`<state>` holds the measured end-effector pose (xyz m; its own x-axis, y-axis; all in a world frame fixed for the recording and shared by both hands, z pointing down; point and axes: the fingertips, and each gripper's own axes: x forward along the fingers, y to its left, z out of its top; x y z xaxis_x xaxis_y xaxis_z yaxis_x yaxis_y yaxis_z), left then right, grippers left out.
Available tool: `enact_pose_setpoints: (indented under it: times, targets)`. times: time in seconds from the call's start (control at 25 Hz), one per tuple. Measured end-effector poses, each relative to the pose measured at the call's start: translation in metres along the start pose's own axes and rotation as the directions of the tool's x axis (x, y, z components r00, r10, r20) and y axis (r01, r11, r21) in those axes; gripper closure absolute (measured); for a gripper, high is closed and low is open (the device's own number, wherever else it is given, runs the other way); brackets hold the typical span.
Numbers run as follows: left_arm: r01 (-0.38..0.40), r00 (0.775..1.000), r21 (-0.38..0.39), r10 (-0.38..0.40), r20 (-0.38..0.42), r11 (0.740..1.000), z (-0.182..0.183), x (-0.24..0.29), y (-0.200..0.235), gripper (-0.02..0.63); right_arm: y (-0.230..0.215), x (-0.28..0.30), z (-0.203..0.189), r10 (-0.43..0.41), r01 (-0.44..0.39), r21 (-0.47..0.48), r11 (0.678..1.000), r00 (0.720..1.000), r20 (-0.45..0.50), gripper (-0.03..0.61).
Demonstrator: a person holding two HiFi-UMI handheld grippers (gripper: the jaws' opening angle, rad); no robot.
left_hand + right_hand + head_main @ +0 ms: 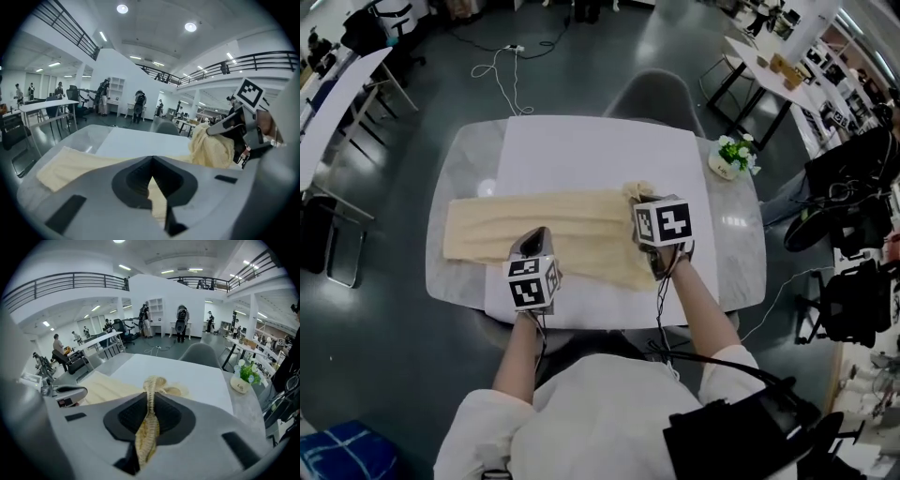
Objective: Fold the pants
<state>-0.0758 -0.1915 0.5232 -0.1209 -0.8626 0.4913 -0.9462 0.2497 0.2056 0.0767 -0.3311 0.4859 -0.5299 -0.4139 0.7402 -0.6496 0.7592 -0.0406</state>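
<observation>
Right gripper (pixel 149 399) clamped on bunched pants (pixel 105 386), left gripper (pixel 152 161) likewise

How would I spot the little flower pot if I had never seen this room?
Find the grey rounded table with a white sheet on it and cream pants across that. At the table's far right corner, off the sheet, stands the flower pot: small, whitish, with green leaves and pale blossoms, the only plant there.
</observation>
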Motion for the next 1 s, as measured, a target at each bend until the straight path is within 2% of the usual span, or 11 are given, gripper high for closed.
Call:
enact_pose_setpoints:
  times: [0.48, 1.0]
  targets:
    - [-0.108, 0.994, -0.041, 0.109, 0.023, 0.993, 0.011, -0.051, 0.099, 0.609, 0.116, 0.034, 0.049, 0.128, -0.127, -0.079, 0.989, 0.992, 0.000, 0.538]
    - [-0.227, 0.971, -0.123, 0.234, 0.041, 0.966, 0.008, -0.096, 0.192, 0.609, 0.220, 0.067, 0.084, 0.228, -0.226, -0.139, 0.964, 0.974, -0.001, 0.537]
